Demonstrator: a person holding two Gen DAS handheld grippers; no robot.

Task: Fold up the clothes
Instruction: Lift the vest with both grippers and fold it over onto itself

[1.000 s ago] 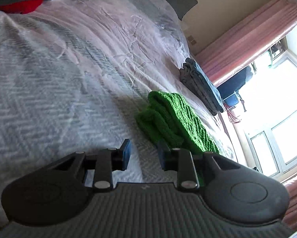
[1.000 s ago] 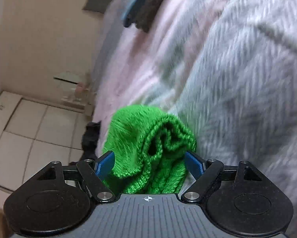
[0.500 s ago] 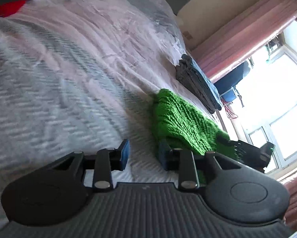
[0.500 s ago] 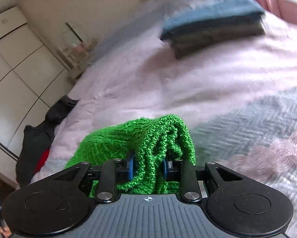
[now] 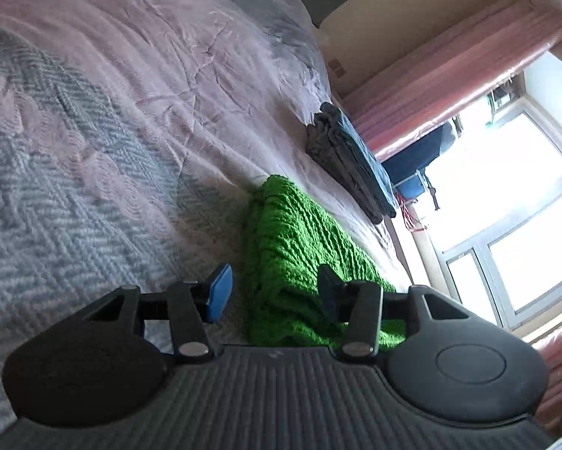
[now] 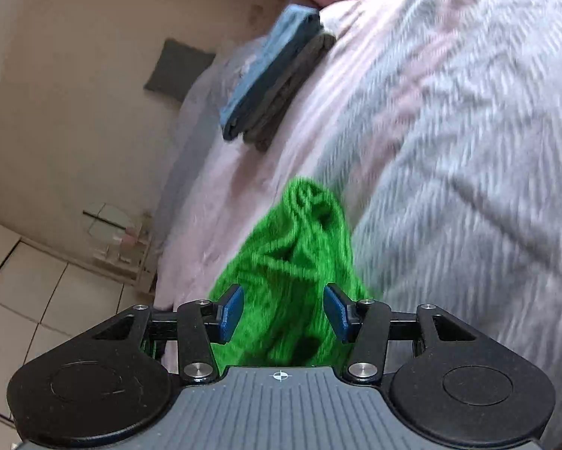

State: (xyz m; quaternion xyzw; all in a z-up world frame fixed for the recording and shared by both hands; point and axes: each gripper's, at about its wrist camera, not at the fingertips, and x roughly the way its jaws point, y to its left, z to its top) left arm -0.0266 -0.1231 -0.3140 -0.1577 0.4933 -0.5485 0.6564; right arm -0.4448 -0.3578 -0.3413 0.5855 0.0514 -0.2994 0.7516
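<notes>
Now that both hand-held grippers (image 5: 271, 292) (image 6: 283, 313) have spread wide, the bright green knitted sweater (image 5: 303, 247) lies released, folded, on the bed (image 5: 93, 150).

Green knit (image 5: 303, 247); grey herringbone, pink bedspread (image 5: 93, 195).

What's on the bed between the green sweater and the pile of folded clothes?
Nothing but bare pink bedspread. The left wrist view shows the green sweater and the folded pile apart, with only that strip of cover between them.
</notes>
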